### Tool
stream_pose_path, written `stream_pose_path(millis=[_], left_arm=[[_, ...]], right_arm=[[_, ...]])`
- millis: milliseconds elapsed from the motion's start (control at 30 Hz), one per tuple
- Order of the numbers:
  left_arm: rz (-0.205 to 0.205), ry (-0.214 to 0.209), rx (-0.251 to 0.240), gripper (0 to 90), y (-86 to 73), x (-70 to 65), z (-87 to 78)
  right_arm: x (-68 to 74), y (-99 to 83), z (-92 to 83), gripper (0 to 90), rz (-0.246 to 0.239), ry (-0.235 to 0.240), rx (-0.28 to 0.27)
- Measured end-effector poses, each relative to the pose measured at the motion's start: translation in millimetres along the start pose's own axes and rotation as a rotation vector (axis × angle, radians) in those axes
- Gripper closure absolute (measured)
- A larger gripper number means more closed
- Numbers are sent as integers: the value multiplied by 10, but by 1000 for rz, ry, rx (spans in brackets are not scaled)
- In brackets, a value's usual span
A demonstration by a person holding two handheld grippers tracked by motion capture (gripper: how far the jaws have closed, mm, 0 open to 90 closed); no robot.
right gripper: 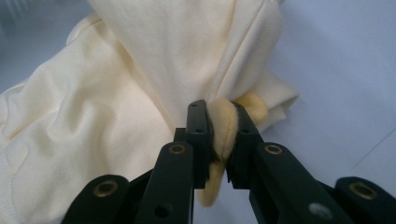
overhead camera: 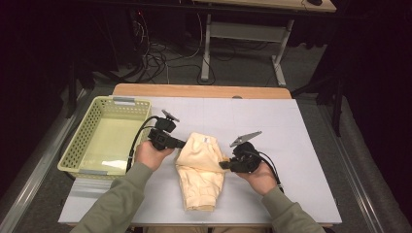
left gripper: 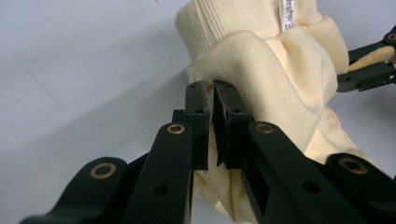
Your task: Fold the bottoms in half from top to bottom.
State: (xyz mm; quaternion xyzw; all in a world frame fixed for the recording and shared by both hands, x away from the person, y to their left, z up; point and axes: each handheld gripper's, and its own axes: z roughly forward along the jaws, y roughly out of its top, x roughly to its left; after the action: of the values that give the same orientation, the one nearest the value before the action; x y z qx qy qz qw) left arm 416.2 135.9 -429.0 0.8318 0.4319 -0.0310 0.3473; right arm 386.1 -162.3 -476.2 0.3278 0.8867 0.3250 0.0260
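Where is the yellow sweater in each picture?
High view: the pale yellow sweater lies mid-table between both grippers.
Left gripper view: upper right, its edge pinched in the jaws of the left gripper.
Right gripper view: upper left and centre, a fold pinched by the right gripper.
Shared landmark: the white neck label.

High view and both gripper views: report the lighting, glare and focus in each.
High view: table evenly lit, surroundings dark, glare patch on the basket floor. Left gripper view: garment sharp, jaws soft, right gripper at the edge. Right gripper view: garment fold between the jaws sharp, bright cloth top washed out, table behind blurred.
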Motion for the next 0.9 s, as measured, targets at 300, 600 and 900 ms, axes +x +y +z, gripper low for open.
stream_pose_path(millis=[300, 600, 900], left_arm=[[-50, -1, 96, 813, 60, 115, 262], [-32, -35, 111, 812, -23, 48, 289], [-4, -70, 101, 812, -174, -54, 254]], right_arm=[[3, 1, -7, 801, 8, 1, -3], [6, -2, -14, 747, 12, 3, -7], [36, -9, -27, 662, 3, 16, -4]])
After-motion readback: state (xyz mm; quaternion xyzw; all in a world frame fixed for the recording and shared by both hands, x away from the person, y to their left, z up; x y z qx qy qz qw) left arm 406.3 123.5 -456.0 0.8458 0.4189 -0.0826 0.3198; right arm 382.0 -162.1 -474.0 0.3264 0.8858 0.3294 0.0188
